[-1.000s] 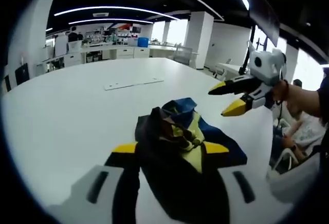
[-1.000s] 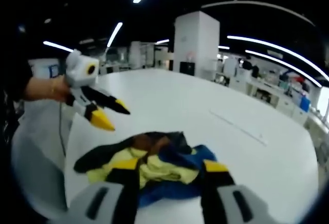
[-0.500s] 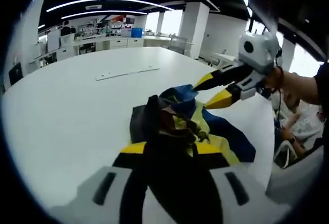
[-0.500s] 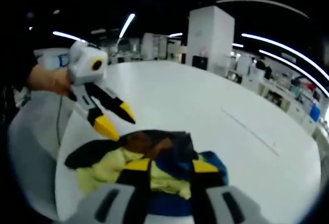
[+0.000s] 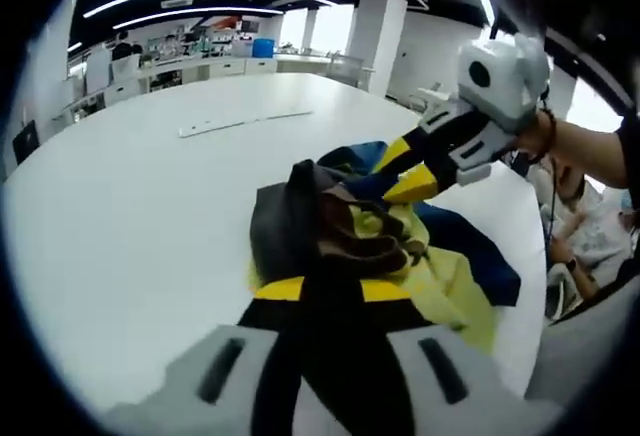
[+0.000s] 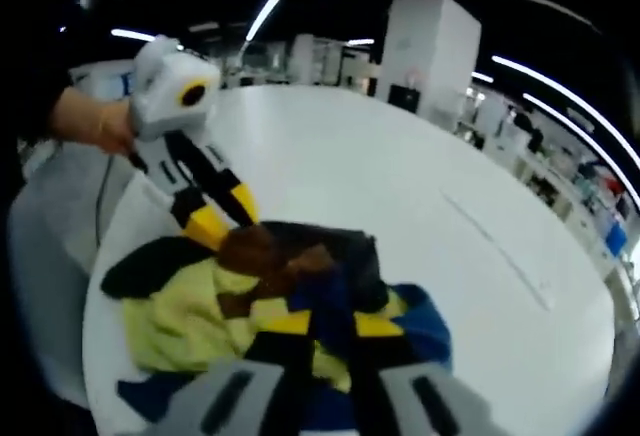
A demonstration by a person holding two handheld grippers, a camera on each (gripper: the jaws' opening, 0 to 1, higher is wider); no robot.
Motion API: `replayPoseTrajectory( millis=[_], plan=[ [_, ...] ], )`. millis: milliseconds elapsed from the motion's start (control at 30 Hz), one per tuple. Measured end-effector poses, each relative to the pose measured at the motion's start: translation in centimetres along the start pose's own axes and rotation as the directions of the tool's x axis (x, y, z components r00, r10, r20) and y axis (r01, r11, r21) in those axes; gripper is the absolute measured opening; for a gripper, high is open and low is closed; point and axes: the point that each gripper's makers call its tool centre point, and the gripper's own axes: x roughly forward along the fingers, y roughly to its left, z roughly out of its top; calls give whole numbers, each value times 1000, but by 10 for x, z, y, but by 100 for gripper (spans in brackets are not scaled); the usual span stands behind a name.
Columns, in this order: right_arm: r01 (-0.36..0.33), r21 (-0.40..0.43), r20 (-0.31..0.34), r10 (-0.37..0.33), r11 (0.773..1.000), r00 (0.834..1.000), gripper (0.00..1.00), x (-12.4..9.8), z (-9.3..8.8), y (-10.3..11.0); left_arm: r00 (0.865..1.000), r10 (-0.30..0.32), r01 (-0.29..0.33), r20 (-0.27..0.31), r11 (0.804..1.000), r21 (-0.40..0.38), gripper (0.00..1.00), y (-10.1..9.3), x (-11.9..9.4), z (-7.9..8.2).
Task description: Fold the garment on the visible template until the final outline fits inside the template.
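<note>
While both grippers dipped into the cloth, the big white table (image 5: 130,206) spread out wide under everything. On it, near the edge at 6 o'clock in the left gripper view, lay the garment (image 5: 380,246), a crumpled heap of yellow, blue, black and brown. No template outline could be made out under it, so I cannot tell how the heap sat on it. The left gripper (image 5: 325,288) had its yellow tips pulled close together on the dark cloth at 6 o'clock, and it looked clamped on the garment. The right gripper (image 6: 322,324) also had its tips close on the blue and yellow cloth, likely pinching it too. A thin white strip (image 5: 245,122) lay far off at 11 o'clock. The step looked like the very start: getting hold of the bunched heap. Next, the two grippers would need to lift and pull apart to spread it flat before any fold.
</note>
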Motion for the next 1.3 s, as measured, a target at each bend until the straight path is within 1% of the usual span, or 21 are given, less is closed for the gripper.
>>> replayPoseTrajectory(
  millis=[67, 100, 167, 200, 233, 267, 333, 367, 433, 533, 567, 700, 800, 900, 933, 1000, 1100, 1133, 1267, 1300],
  plan=[
    [9, 14, 4, -9, 1000, 1000, 0, -1, 1, -2, 1000, -3, 3, -5, 1000, -29, 12, 2, 1, -2],
    [10, 20, 8, -10, 1000, 1000, 0, -2, 1, -3, 1000, -8, 8, -9, 999, -35, 9, 2, 0, -2],
    [18, 27, 8, -18, 999, 1000, 0, -2, 1, -4, 999, -36, 35, -19, 996, -82, 0, -3, -1, -4],
    [14, 32, 7, -14, 999, 1000, 0, -2, 0, -3, 1000, -24, 21, -20, 991, -136, 0, -2, -4, -4],
    [14, 31, 6, -14, 999, 1000, 0, -3, 0, -3, 1000, -24, 23, -10, 993, -117, 0, -1, -6, -2],
    [16, 29, 5, -16, 999, 1000, 0, -5, -1, -4, 1000, -16, 16, 1, 992, -125, 0, 2, -8, -2],
    [17, 41, 9, -17, 999, 1000, 0, -8, -1, -5, 1000, -12, 12, 6, 992, -123, 0, 4, -11, -3],
    [20, 72, 32, -22, 997, 999, 0, -12, 3, -5, 1000, -8, 9, 11, 994, -105, 0, 3, -13, -1],
    [22, 82, 48, -26, 996, 998, 0, -16, 7, -6, 1000, 0, 2, 22, 996, -88, 0, 4, -17, 2],
    [29, 99, 80, -37, 995, 996, 0, -25, 14, -11, 999, 3, 1, 45, 997, -73, 0, 6, -25, 9],
    [32, 101, 86, -41, 994, 995, 0, -27, 16, -12, 998, 5, -2, 55, 998, -69, 0, 4, -29, 14],
    [48, 94, 102, -57, 994, 993, 0, -38, 20, -15, 996, 28, -24, 84, 999, -45, 0, 6, -42, 26],
    [60, 90, 113, -71, 994, 991, 0, -45, 23, -17, 994, 45, -42, 102, 999, -34, 0, 11, -49, 32],
    [70, 98, 129, -83, 993, 988, 0, -54, 28, -19, 989, 68, -63, 132, 997, -41, 0, 17, -59, 41],
    [72, 99, 130, -84, 992, 988, 0, -55, 28, -19, 988, 70, -65, 135, 997, -41, 0, 18, -60, 41],
    [79, 104, 135, -93, 991, 987, 0, -59, 29, -22, 984, 87, -82, 154, 996, -40, 0, 26, -66, 44],
    [95, 106, 147, -110, 990, 983, 0, -66, 32, -24, 979, 109, -100, 173, 993, -64, 0, 33, -73, 50],
    [99, 105, 150, -114, 990, 982, 0, -67, 34, -25, 975, 122, -110, 186, 991, -74, 0, 37, -77, 53],
    [115, 100, 165, -130, 988, 978, 0, -74, 39, -31, 966, 158, -142, 204, 986, -88, 0, 51, -86, 57],
    [120, 102, 173, -136, 988, 975, 0, -77, 42, -33, 962, 172, -153, 212, 983, -101, 0, 58, -90, 58]
  ],
)
